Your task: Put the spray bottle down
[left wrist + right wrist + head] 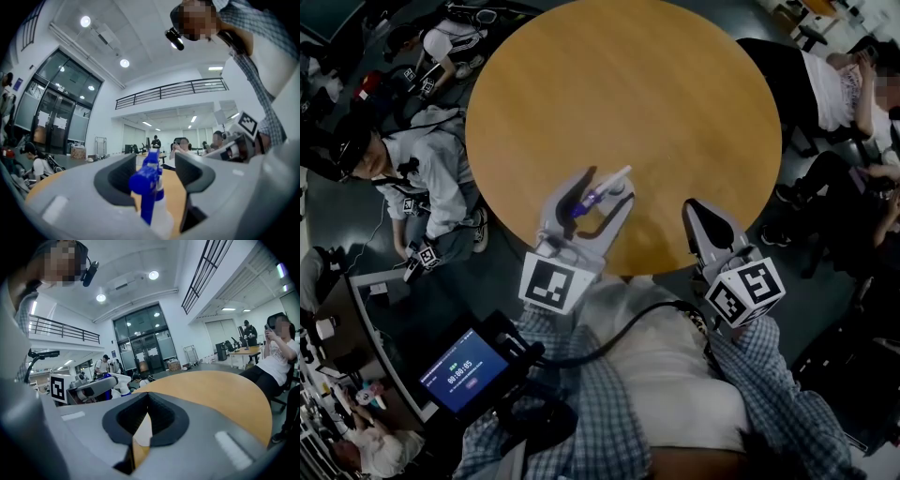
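The spray bottle [595,199] has a blue trigger head and a white body and stands upright near the front edge of the round wooden table [628,94]. My left gripper [605,187] is held level around it. In the left gripper view the blue head [147,183] rises between the two grey jaws with a gap on each side, so this gripper [155,161] is open and no pad presses on the bottle. My right gripper [694,211] hovers at the table's edge to the right of the bottle, its jaw tips [148,397] meeting with nothing between them.
People sit close round the table: one at the left [422,178], others at the right [834,84]. A small lit screen [464,370] hangs below my left arm. Bags and gear lie on the dark floor at the upper left.
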`<state>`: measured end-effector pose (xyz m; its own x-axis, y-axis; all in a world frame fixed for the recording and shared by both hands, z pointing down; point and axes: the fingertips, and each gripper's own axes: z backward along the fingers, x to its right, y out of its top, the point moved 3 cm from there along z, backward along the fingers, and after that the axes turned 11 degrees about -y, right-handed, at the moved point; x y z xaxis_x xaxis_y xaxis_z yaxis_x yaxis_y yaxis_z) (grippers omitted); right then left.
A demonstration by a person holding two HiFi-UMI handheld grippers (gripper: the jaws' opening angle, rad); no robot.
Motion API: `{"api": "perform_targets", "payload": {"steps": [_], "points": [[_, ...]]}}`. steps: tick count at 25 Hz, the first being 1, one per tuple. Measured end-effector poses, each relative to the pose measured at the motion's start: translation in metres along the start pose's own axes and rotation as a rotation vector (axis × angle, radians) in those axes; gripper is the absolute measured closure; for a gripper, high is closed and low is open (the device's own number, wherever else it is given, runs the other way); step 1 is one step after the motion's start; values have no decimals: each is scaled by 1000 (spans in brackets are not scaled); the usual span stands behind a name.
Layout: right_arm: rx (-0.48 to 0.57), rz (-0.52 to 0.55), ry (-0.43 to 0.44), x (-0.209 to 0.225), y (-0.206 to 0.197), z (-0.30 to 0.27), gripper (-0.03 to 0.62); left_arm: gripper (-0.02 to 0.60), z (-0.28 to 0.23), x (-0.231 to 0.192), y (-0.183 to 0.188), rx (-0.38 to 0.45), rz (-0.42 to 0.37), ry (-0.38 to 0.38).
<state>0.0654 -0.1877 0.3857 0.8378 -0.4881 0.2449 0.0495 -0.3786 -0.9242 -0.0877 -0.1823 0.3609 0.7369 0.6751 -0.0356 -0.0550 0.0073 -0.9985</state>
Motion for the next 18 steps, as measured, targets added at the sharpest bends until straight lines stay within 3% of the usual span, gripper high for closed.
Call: {"api": "perform_targets", "payload": {"steps": [6, 18], "points": [[17, 9, 16, -19, 4, 11, 588, 301, 25, 11, 4, -14, 5, 0], [22, 14, 71, -39, 4, 3, 589, 306, 80, 5, -7, -75, 20, 97]]}}
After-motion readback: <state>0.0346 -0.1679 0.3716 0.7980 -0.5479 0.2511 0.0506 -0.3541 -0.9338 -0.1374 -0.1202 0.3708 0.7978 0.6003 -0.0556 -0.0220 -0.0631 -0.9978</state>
